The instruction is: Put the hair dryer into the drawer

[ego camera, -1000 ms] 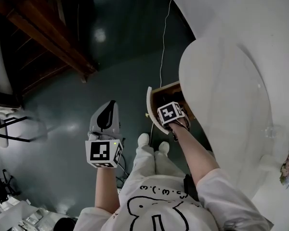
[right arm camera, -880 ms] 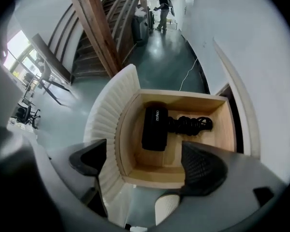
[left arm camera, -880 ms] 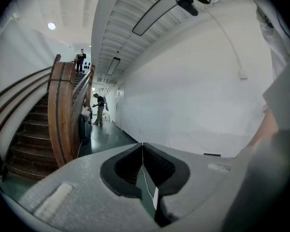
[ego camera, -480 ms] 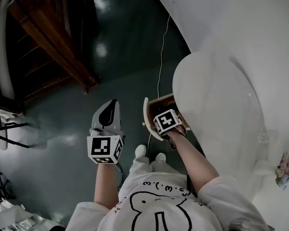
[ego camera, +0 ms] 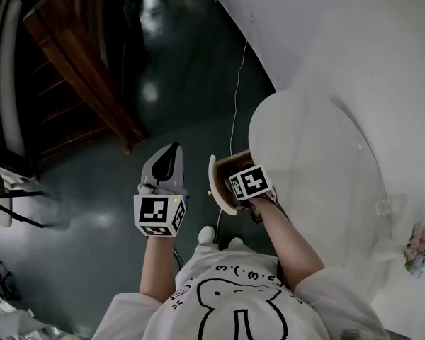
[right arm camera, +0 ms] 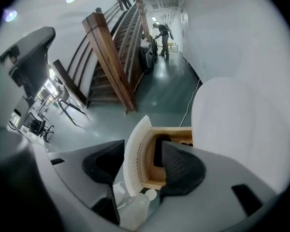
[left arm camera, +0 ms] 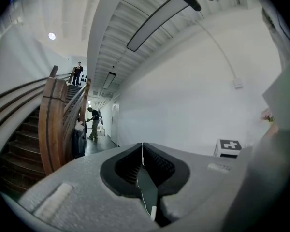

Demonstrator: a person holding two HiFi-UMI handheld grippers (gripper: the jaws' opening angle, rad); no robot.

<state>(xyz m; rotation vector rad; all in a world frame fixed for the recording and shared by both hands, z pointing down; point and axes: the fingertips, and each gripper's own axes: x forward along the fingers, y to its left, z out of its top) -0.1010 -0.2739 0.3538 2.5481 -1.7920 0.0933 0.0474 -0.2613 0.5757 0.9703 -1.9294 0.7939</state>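
Two grippers in view, neither holding anything.

- The left gripper (left arm camera: 143, 153) has its jaws pressed together with nothing between them. It points out level toward the wooden staircase (left arm camera: 53, 124).
- The right gripper (right arm camera: 144, 164) has its jaws part-spread, and they have just been closing. The curved white drawer front (right arm camera: 132, 153) shows in the gap but lies below and beyond the pads. Neither pad presses on it, so this gripper is empty too.

The drawer (right arm camera: 149, 175) stands pulled out from under the white rounded unit (right arm camera: 232, 124). Inside, against the wooden wall, sits a dark shape that I take for the hair dryer (right arm camera: 159, 152). It is too shadowed to give its outline or which way its long axis runs.

Judgement: the placing looks done, and what remains is shutting the drawer.

Key relation: the right gripper hangs directly over the open drawer, tilted steeply down, with the dark shape just ahead of and under its right jaw. It is much the nearer hand to both. The left gripper, in the head view, sits out beyond the drawer front's outer face, near it but apart. Closing means pushing that face in toward the unit. Either the right gripper would have to come round to the outer side, or the left one turn in from where it is.
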